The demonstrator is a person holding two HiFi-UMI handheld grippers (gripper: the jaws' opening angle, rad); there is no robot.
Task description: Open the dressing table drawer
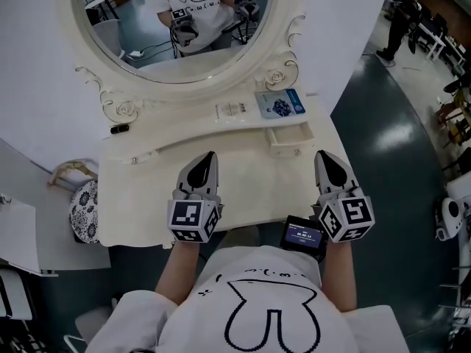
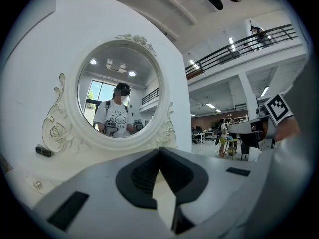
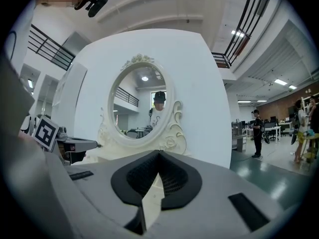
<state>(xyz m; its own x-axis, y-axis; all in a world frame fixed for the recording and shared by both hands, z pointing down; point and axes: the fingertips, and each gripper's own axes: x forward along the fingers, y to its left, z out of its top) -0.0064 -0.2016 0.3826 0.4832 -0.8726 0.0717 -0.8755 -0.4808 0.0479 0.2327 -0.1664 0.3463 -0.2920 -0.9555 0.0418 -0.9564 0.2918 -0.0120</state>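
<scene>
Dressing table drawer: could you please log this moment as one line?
drawer: pulled out | left gripper: shut, empty | right gripper: shut, empty

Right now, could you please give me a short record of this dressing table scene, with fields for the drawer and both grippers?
Drawer: small drawer at the right rear of the dressing table, pulled out
Left gripper: jaws together, nothing held
Right gripper: jaws together, nothing held, near the drawer but apart from it
Behind drawer: blue packet
Mirror: oval, shows the person's reflection
</scene>
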